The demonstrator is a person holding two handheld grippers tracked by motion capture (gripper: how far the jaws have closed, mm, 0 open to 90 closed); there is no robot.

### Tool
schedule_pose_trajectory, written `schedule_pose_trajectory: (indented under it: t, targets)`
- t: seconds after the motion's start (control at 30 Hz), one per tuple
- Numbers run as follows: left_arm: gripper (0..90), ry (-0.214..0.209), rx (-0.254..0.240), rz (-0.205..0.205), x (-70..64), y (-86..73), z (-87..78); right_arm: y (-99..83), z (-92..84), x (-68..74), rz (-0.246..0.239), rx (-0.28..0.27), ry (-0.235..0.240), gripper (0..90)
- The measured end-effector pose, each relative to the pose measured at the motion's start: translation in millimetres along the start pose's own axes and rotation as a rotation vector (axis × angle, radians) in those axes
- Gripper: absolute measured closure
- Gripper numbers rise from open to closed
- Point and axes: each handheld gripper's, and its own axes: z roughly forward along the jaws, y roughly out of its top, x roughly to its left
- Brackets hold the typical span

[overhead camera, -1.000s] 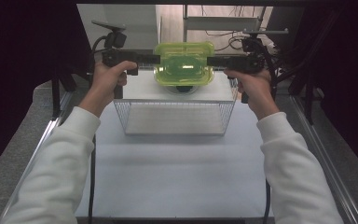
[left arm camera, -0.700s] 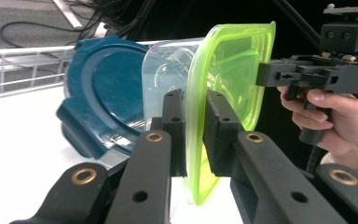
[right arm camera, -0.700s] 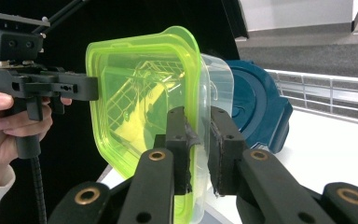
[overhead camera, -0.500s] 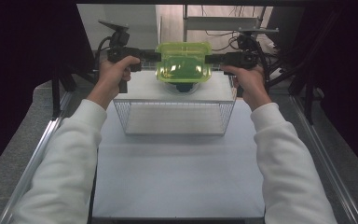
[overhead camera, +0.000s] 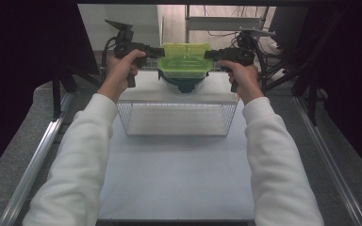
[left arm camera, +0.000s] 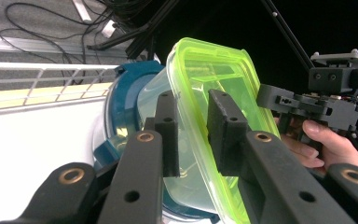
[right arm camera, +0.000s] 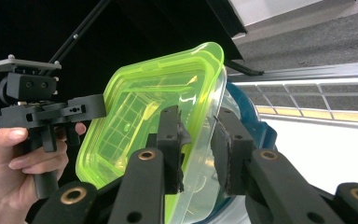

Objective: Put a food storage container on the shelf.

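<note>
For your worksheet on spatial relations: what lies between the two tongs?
In the high view, the green-lidded box lies between the left tongs and right tongs.

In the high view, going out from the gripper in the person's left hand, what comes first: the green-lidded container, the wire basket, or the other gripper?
From the left gripper:
1. Green-lidded container, right at its jaws, held between both grippers; the jaws have just been opening.
2. Wire basket, below and nearer the person.
3. Right gripper, on the container's far side.

Basket and right gripper are close to call.

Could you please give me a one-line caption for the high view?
Both claws, left and right, grip the green-lidded container beyond the wire basket.
</note>
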Motion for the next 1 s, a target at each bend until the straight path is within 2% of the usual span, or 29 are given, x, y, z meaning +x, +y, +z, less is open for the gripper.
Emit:
schedule_pose_trajectory:
  t: [0.1, 0.23, 0.27, 0.3, 0.33, 0.4, 0.43, 0.47, 0.5, 0.53, 0.57, 0.6, 0.63, 0.67, 0.7, 0.73, 0.83, 0.93, 0.97, 1.0]
  targets:
    - [73.7, -0.003, 0.002, -0.008, 3.0, -0.1, 1.5, -0.2, 2.5, -2.7, 0.006, -0.004, 0.006, 71.4]
    - [68.6, 0.019, 0.001, 0.002, 5.5, -2.2, 6.7, -2.1, 7.2, -6.6, 0.014, 0.001, 0.014, 67.1]
    - [67.0, 0.029, -0.006, 0.009, 5.1, -2.7, 7.5, -5.2, 7.9, -7.7, 0.009, -0.03, 0.024, 66.0]
    - [63.8, 0.029, -0.006, 0.009, 5.1, -2.7, 7.5, -5.2, 7.9, -7.7, 0.009, -0.03, 0.024, 66.0]
    - [58.6, 0.071, -0.018, 0.018, 4.3, -2.7, 8.2, -7.8, 8.0, -10.6, 0.011, -0.045, 0.03, 59.1]
    - [45.1, 0.085, -0.021, 0.027, 4.9, -2.9, 8.5, -9.4, 8.0, -13.9, 0.012, -0.053, 0.006, 45.6]
    - [37.8, 0.085, -0.021, 0.027, 4.9, -2.9, 8.5, -9.4, 8.0, -13.9, 0.012, -0.053, 0.006, 45.6]
    - [37.8, 0.088, -0.032, 0.031, 4.6, -3.3, 7.9, -9.8, 7.6, -16.1, 0.024, -0.062, 0.004, 40.8]
    - [32.2, 0.091, -0.045, 0.04, 3.6, -3.9, 6.3, -10.5, 6.4, -18.3, 0.037, -0.075, 0.013, 38.6]
    - [25.6, 0.087, -0.057, 0.048, 2.3, -4.5, 4.5, -12.5, 0.0, -20.9, 0.036, -0.112, 0.038, 37.2]
    - [25.6, 0.086, -0.063, 0.062, 0.9, -5.1, 2.3, -12.5, 0.0, -20.9, 0.036, -0.112, 0.038, 37.2]
    - [22.8, 0.087, -0.078, 0.086, -2.6, -6.7, -3.3, -14.6, -7.6, -22.1, 0.009, -0.137, 0.051, 34.5]
    - [22.8, 0.087, -0.078, 0.086, -2.6, -6.7, -3.3, -14.6, -7.6, -22.1, 0.009, -0.137, 0.051, 34.5]
    - [22.7, 0.083, -0.093, 0.105, -5.0, -8.7, -9.1, -16.0, -15.8, -22.1, -0.028, -0.14, 0.053, 32.8]
    - [22.6, 0.083, -0.093, 0.105, -5.0, -8.7, -9.1, -16.0, -15.8, -22.1, -0.028, -0.14, 0.053, 32.8]
    - [22.5, 0.075, -0.096, 0.113, -6.7, -11.8, -14.6, -16.5, -24.3, -20.0, -0.072, -0.139, 0.039, 31.0]
    - [23.0, 0.08, -0.103, 0.128, -10.6, -17.8, -23.4, -18.5, -35.2, -14.5, -0.13, -0.147, 0.018, 29.2]
    - [23.0, 0.071, -0.107, 0.137, -12.6, -22.7, -29.4, -21.6, -39.9, -10.5, -0.154, -0.14, 0.031, 28.5]
    - [23.0, 0.071, -0.107, 0.143, -13.5, -25.5, -32.3, -26.3, -43.5, -6.6, -0.18, -0.126, 0.029, 28.1]
    - [23.0, 0.07, -0.113, 0.16, -15.6, -32.1, -37.5, -28.7, -45.5, -4.5, -0.186, -0.11, 0.027, 27.9]
